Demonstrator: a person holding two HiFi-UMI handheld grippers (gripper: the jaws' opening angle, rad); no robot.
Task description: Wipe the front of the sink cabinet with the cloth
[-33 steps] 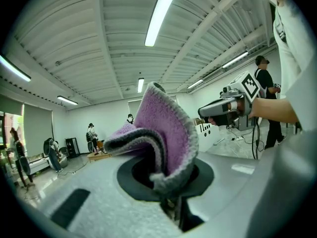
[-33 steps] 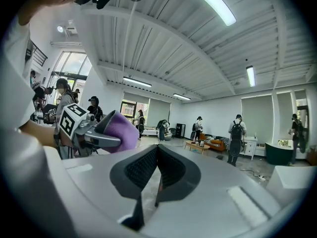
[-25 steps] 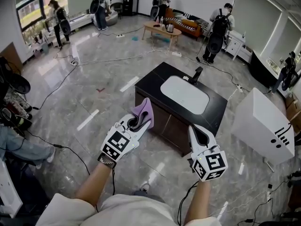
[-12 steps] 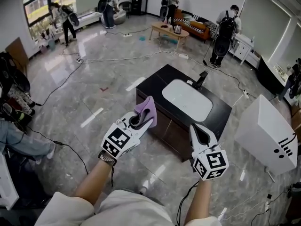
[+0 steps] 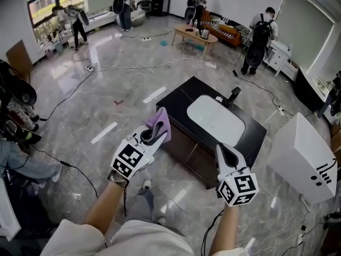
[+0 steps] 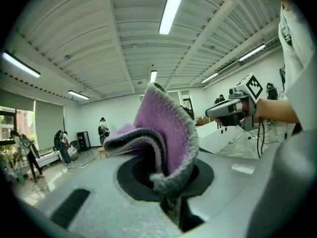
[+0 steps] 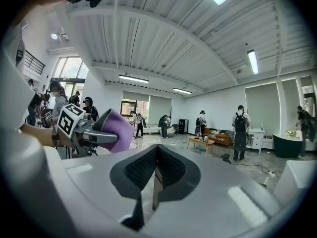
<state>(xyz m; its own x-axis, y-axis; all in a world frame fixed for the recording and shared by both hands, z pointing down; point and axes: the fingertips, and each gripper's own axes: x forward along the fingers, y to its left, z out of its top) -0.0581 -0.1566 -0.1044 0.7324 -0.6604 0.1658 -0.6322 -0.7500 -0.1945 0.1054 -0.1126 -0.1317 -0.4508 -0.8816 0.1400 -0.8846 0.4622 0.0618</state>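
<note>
In the head view the left gripper (image 5: 151, 136) is clamped on a purple cloth (image 5: 161, 123), which stands up out of the jaws in a loose fold. That leaves a free flap to press against a panel. The cloth shows against the near left corner of the sink cabinet (image 5: 184, 145), by the top edge of the brown front, though whether it touches the wood cannot be told from here. It looks more like a carry towards the first stroke. The right gripper (image 5: 226, 154) hangs off the front's right end, apparently kept clear of the wiping. The white basin (image 5: 216, 113) and black faucet (image 5: 233, 96) sit on the dark top, away from both tools. In the left gripper view the cloth's grey-edged fold is pinched low between the dark pads, deep enough, I judge, to survive rubbing. In the right gripper view the jaws sit together with nothing between them, pointing out across the room rather than at the cabinet.
</note>
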